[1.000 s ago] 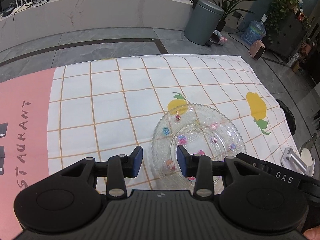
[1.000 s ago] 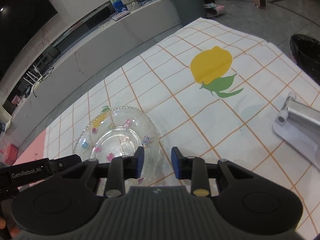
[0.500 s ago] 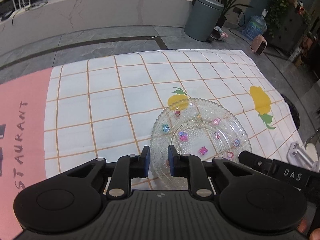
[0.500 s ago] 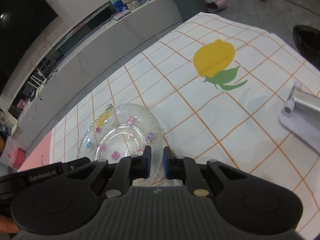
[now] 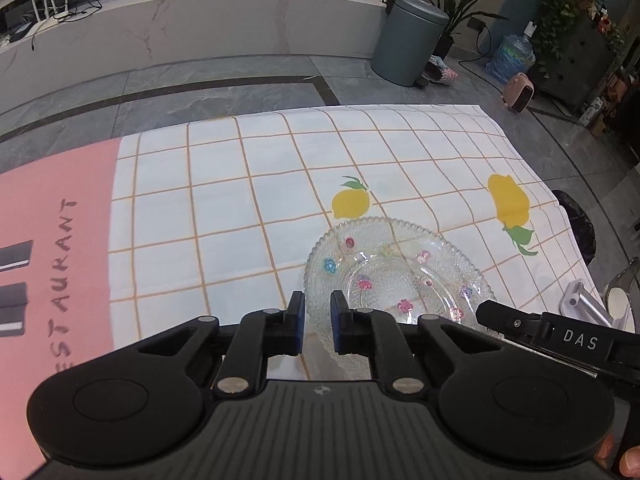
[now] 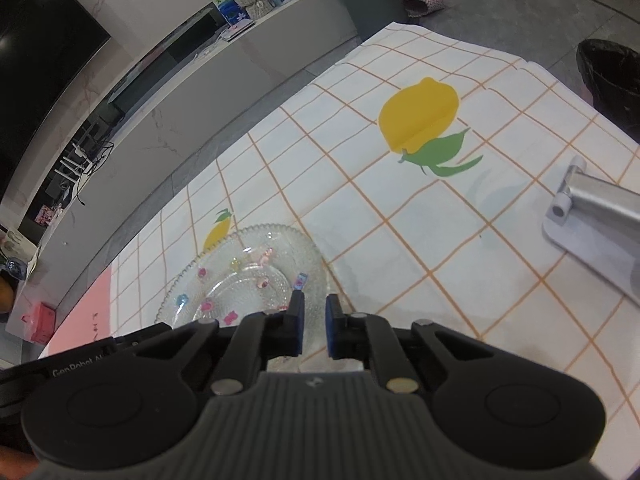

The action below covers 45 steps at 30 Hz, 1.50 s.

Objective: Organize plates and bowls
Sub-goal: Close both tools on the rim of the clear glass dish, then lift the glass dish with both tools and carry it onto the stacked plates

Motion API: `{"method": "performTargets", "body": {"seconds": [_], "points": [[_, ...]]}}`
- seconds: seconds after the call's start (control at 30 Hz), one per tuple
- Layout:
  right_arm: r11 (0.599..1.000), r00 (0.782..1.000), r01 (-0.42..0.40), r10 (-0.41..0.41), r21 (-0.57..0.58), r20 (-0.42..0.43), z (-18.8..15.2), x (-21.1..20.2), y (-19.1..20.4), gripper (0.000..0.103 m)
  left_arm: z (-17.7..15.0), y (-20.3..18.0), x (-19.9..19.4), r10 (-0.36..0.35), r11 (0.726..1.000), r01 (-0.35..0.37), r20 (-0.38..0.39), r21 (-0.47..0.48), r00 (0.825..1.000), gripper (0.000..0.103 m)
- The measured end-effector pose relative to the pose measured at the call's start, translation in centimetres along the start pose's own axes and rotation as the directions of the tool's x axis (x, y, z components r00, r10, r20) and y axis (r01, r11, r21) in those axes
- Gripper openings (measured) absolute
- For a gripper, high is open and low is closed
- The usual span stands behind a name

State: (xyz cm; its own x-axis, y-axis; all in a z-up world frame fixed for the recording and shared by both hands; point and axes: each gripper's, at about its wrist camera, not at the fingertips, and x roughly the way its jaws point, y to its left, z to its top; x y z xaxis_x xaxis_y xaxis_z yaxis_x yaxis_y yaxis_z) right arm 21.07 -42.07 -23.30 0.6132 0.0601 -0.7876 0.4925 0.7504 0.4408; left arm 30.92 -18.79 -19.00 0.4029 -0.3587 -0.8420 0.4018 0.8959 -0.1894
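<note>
A clear glass plate (image 5: 400,272) with small coloured flowers and a beaded rim is held above the checked tablecloth (image 5: 240,184). My left gripper (image 5: 317,312) is shut on the plate's near left rim. My right gripper (image 6: 312,316) is shut on the plate's right rim; the plate also shows in the right wrist view (image 6: 248,280). Each gripper's body shows at the edge of the other's view.
A silver metal stand (image 6: 592,204) lies on the cloth at the right, also in the left wrist view (image 5: 584,304). A pink strip with lettering (image 5: 52,240) covers the cloth's left end. A black bin (image 6: 612,76) stands beyond the table's right edge.
Both grippers went from open to shut on the plate's rim. The plate has risen and tilted off the cloth, and both views have pulled back a little.
</note>
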Motion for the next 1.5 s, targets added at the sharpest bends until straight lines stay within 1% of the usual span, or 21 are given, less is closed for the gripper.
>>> {"method": "performTargets", "body": {"seconds": [0.2,0.4,0.43,0.6,0.63,0.67,0.7,0.93,1.07,1.2,1.33,1.5], "points": [[0.999,0.999,-0.046,0.046,0.000,-0.017,-0.8,-2.3,0.3,0.008,-1.1,0.1,-2.9,0.017,0.999,-0.016,0.024,-0.038,1.000,0.014],[0.995,0.995,-0.099,0.099,-0.004,-0.003,-1.8,-4.7,0.8,0.008,-3.3,0.2,-7.2,0.033,0.996,-0.028,0.070,-0.081,0.997,0.014],[0.992,0.992,-0.122,0.122,-0.008,0.004,-2.7,-5.8,1.0,0.008,-3.9,0.3,-8.0,0.044,0.995,-0.037,0.075,-0.090,0.996,0.013],[0.985,0.987,-0.158,0.160,-0.068,0.022,-5.7,-8.6,1.7,0.007,-6.9,0.5,-11.2,0.070,0.991,-0.058,0.099,-0.122,0.993,0.013],[0.985,0.987,-0.158,0.160,-0.068,0.022,-5.7,-8.6,1.7,0.007,-7.6,0.6,-11.9,0.071,0.990,-0.057,0.104,-0.131,0.992,0.013],[0.981,0.984,-0.178,0.180,-0.072,0.021,-7.0,-9.8,1.6,0.007,-8.3,0.7,-12.6,0.070,0.989,-0.054,0.110,-0.140,0.991,0.013],[0.980,0.982,-0.187,0.189,-0.069,0.018,-7.7,-10.2,1.5,0.008,-8.9,0.8,-13.2,0.069,0.987,-0.051,0.116,-0.151,0.991,0.013],[0.968,0.970,-0.244,0.243,-0.058,-0.015,-11.1,-12.8,0.8,0.007,-13.4,1.3,-17.5,0.067,0.975,-0.031,0.160,-0.221,0.985,0.013],[0.964,0.969,-0.248,0.246,-0.098,-0.028,-13.1,-14.3,1.1,0.008,-15.9,1.6,-19.2,0.076,0.969,-0.031,0.176,-0.244,0.982,0.013],[0.955,0.968,-0.250,0.247,-0.159,-0.038,-15.3,-15.3,1.5,0.008,-18.6,2.6,-20.2,0.067,0.961,-0.016,0.177,-0.275,0.982,0.013],[0.946,0.970,-0.242,0.234,-0.215,-0.064,-17.3,-15.3,1.7,0.008,-20.9,3.7,-20.1,0.052,0.948,0.003,0.164,-0.319,0.985,0.013],[0.953,0.972,-0.223,0.202,-0.205,-0.117,-18.8,-14.1,0.8,0.008,-23.0,4.4,-19.1,0.035,0.935,0.019,0.146,-0.353,0.989,0.013]]}}
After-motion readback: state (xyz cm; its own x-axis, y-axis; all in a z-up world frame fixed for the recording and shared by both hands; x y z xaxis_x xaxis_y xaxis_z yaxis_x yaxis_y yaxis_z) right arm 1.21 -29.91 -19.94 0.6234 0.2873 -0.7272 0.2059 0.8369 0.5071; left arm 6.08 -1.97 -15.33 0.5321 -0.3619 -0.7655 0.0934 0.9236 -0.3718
